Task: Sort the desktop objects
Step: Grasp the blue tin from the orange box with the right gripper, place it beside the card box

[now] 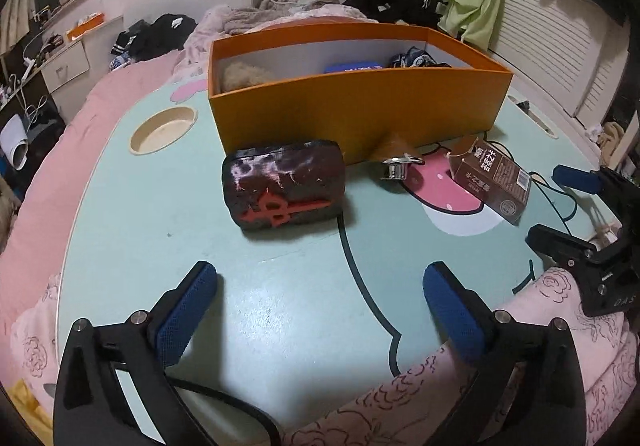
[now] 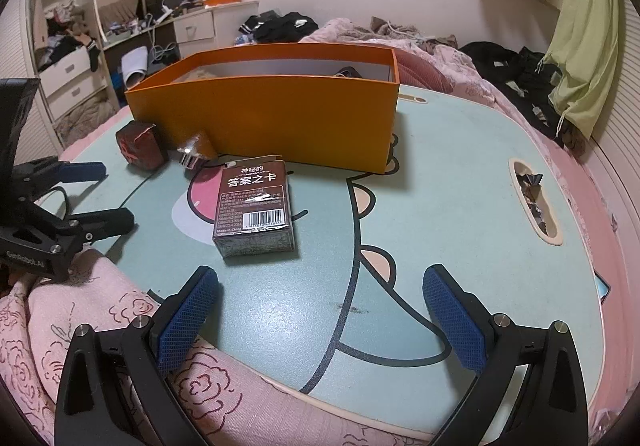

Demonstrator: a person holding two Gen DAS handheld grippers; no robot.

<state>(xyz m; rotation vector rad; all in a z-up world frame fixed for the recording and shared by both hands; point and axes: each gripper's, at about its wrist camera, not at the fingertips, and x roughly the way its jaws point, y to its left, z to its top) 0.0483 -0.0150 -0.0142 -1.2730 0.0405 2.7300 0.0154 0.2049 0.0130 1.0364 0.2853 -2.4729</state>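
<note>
A mint-green cartoon-printed table [image 1: 160, 205] sits on a bed, and a long orange box [image 1: 360, 105] at its far side already holds a few things. Three items lie loose on the table in front of the box: a dark pouch with a red emblem [image 1: 284, 185], a small metal clip with a brown tab [image 1: 396, 161], and a brown card box with a barcode [image 2: 254, 205].

The left tool [image 1: 320, 306] hovers low over the table's near edge, angled downward, its blue pads spread wide with nothing between them. The pouch lies just ahead of it, slightly to the left. The right tool [image 2: 320, 310] is likewise released and empty, tilted down, with the card box just ahead and left of centre.

The step in hand looks like picking up the pouch with the left tool. To do it well, the tool probably needs to shift a little left, straddle the pouch across its shorter side, and close on the middle (the pouch looks soft and may sag). It then has to clear the box's near wall before letting go.
</note>
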